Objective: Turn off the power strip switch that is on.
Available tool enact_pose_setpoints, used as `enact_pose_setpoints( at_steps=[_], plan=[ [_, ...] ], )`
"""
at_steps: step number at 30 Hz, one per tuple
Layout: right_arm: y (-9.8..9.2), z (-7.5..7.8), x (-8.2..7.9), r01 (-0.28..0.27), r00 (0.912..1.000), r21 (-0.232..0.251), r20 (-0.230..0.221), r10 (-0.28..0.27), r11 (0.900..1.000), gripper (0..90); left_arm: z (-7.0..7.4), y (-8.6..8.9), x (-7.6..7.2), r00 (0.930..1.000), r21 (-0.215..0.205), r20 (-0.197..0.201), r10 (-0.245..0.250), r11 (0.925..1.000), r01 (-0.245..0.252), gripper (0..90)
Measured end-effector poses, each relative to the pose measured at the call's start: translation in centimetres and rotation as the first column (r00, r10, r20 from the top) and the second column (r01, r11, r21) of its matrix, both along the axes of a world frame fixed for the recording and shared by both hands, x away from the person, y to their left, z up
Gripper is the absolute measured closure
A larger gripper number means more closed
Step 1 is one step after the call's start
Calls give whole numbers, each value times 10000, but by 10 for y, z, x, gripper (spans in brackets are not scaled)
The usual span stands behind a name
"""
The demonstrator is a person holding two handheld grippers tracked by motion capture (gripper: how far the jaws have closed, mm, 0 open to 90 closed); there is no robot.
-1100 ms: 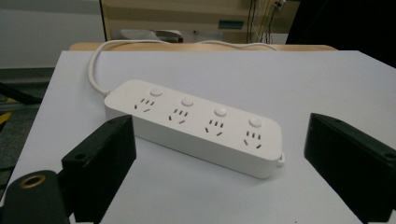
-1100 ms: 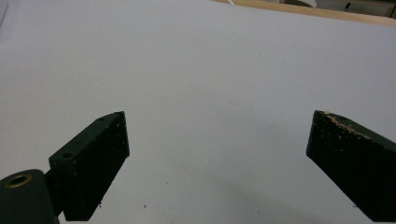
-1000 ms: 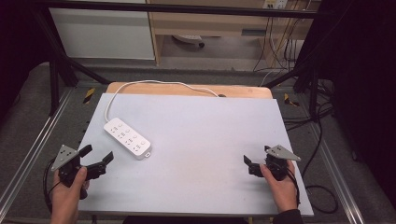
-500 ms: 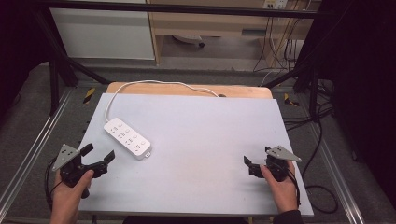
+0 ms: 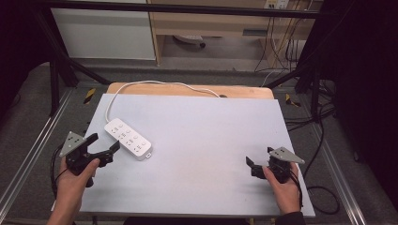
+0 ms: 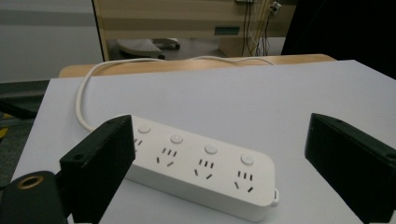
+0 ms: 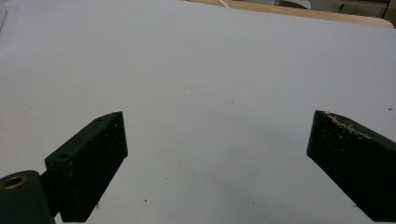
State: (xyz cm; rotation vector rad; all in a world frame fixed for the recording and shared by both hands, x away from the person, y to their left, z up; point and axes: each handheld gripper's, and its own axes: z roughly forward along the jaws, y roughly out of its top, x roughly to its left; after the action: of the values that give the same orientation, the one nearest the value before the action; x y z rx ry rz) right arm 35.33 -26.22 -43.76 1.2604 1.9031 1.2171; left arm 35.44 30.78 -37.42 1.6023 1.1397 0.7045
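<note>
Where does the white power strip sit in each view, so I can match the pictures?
High view: power strip lies left of centre on the table, just ahead of the left gripper.
Left gripper view: strip between the open jaws, close.
Right gripper view: not in it.
Shared landmark: its white cable.

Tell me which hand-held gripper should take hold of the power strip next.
Left. The left hand-held gripper sits open right beside the power strip, which lies between its jaws in the left gripper view. The right hand-held gripper is far across the table.

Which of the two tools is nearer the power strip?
The left tool: its open jaws almost reach the power strip. The right tool sits across the table.
</note>
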Motion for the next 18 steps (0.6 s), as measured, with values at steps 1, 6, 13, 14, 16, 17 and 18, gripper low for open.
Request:
enact_pose_setpoints(
  at_steps=[1,6,13,14,16,17,18],
  plan=[
    [0,0,0,-24,10000,0,-21,24,10000,63,1,0,3,10000,27,26,-1,10000,1,80],
    [0,0,0,-40,9999,-8,-131,40,10000,53,8,-1,19,10000,27,66,63,10000,-63,80],
    [1,-1,1,-81,9998,-57,-196,80,10000,45,8,-3,41,9999,145,32,111,9998,-111,77],
    [1,0,0,-74,9997,-63,-222,73,10000,44,6,-3,47,9999,140,-50,116,9998,-115,79],
    [1,0,0,-72,9997,-72,-216,71,9999,43,5,-3,49,9999,142,-74,99,9999,-98,81],
    [1,0,0,-61,9997,-47,-223,60,10000,42,5,-4,52,9999,148,-82,102,9998,-101,81],
    [0,0,0,-50,9997,-17,-221,49,10000,42,4,-4,54,9999,159,-101,111,9998,-110,80]
  ],
)
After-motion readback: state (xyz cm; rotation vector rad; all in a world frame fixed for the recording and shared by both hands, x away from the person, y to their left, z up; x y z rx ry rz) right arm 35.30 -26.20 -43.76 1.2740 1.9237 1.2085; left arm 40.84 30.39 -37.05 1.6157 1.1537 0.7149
